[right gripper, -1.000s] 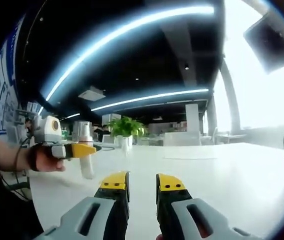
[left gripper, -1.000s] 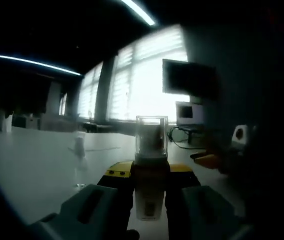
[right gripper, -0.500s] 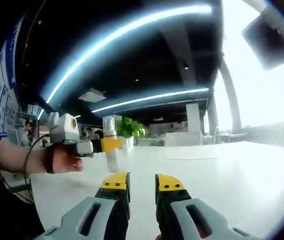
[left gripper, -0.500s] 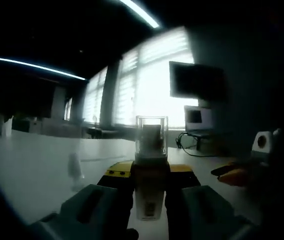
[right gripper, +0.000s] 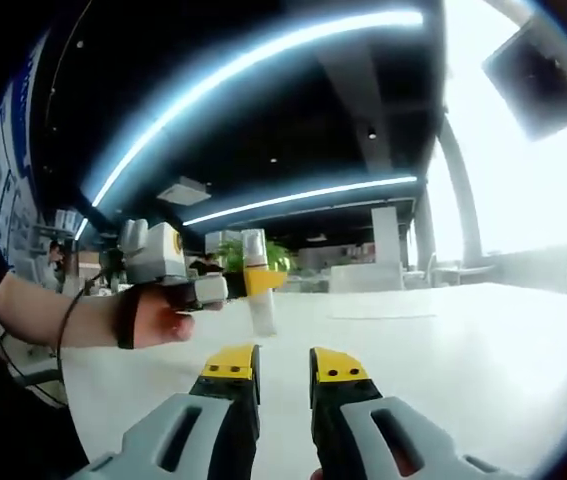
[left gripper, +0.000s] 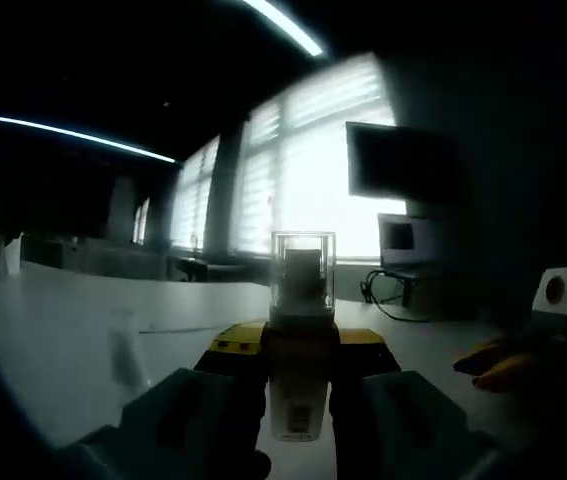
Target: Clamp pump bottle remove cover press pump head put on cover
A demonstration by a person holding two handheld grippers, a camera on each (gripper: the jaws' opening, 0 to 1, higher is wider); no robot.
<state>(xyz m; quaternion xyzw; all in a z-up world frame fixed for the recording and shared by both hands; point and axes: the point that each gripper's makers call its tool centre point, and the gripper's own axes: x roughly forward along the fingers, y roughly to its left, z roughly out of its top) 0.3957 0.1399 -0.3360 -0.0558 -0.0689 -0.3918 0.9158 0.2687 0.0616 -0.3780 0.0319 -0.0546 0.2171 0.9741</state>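
Observation:
In the left gripper view my left gripper (left gripper: 301, 345) is shut on a small white pump bottle (left gripper: 298, 405), held upright between the yellow-tipped jaws. A clear cover (left gripper: 303, 272) sits over the pump head. The right gripper (left gripper: 498, 365) shows as a blurred yellow shape at the right edge. In the right gripper view my right gripper (right gripper: 284, 363) stands open with a narrow gap and nothing in it. Above and left of it, a hand (right gripper: 158, 322) holds the left gripper (right gripper: 255, 283) with the pump bottle (right gripper: 261, 312) raised over the table.
A wide white table (right gripper: 443, 340) lies under both grippers. A small pale object (left gripper: 123, 355), blurred, stands on it at the left. A dark monitor (left gripper: 398, 160), bright windows and cables (left gripper: 393, 290) are at the far side. A green plant (right gripper: 225, 255) stands far back.
In the right gripper view the left gripper with the bottle has moved right, toward the middle above my right jaws. The left gripper view has panned; the right gripper has stayed put.

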